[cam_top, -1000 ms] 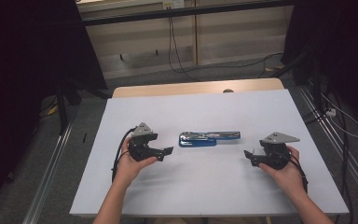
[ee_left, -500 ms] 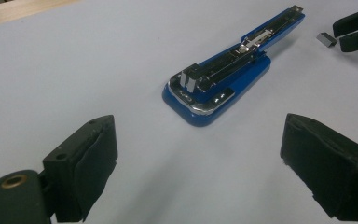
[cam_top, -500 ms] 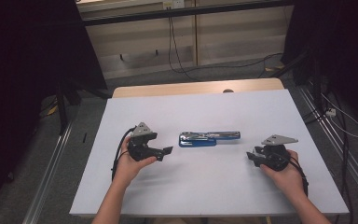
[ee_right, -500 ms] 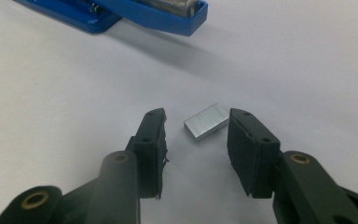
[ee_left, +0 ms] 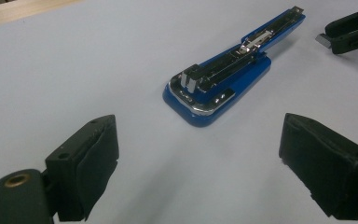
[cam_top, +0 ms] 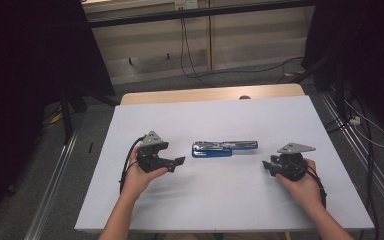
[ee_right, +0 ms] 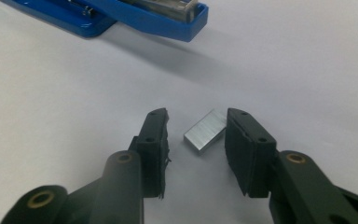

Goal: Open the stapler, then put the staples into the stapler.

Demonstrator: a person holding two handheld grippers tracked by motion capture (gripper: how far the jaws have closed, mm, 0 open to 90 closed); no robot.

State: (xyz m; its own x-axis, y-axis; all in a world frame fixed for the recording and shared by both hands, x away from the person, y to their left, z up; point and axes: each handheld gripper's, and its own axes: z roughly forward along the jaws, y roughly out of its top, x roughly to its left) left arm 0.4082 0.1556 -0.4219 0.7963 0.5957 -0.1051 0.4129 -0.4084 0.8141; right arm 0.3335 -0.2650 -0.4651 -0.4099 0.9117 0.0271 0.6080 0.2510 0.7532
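A blue stapler (cam_top: 224,148), sprung open, lies mid-worktop (cam_top: 205,115). To its right, the right claw (ee_right: 196,135) has just been closing around a staple strip (ee_right: 205,130), not yet clamped. To its left, the left claw (ee_left: 198,158) gapes wide, empty.

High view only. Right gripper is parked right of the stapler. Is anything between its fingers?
Observer: Yes. A short strip of staples lies on the table between the right gripper's fingers, which have just been closing. It looks to be against one finger, with a clear gap to the other.
Operator: Stapler state?
Observer: The blue stapler lies opened out, its metal staple channel facing up.
Operator: Left gripper?
Observer: The left gripper is wide open and aimed at the stapler, with nothing between its fingers.
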